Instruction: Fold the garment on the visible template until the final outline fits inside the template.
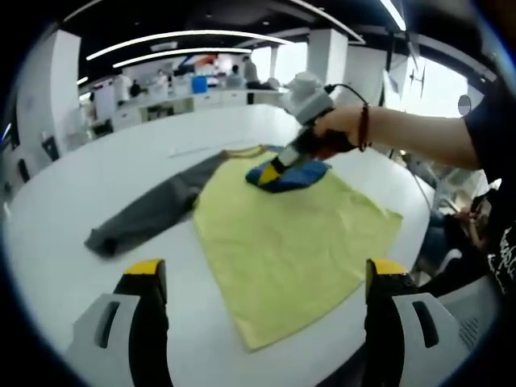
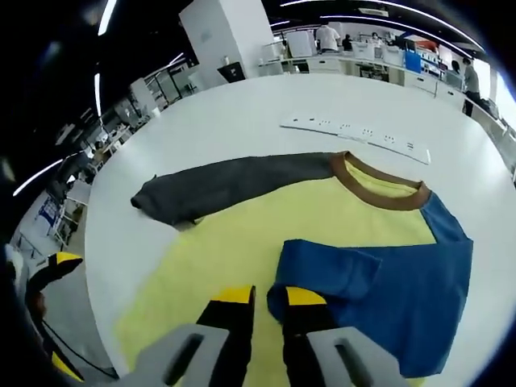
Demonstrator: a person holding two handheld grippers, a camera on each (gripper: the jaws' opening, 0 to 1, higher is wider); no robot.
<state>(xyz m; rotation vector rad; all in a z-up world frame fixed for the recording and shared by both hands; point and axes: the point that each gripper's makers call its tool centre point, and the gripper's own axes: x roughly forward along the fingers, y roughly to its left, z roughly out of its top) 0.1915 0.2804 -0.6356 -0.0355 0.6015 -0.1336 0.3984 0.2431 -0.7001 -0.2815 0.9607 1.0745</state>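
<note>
Blue sleeve [image 2: 379, 282] — cuff hidden by hand-held gripper [image 2: 267, 300]

Left gripper [image 1: 262, 278]: grey body, black fingers [image 1: 147, 300], yellow tips.
Right gripper [image 2: 260, 300]: same colours; white housing, black cable.
Person: dark bracelet [image 1: 364, 126], black printed short-sleeved shirt [image 1: 493, 121].

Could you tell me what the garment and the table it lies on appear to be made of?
The garment looks like soft matte knit fabric, probably cotton jersey: it drapes flat, creases softly, and its brown collar looks ribbed. The table seems a hard, smooth white surface, perhaps laminate, with a faint sheen.
</note>
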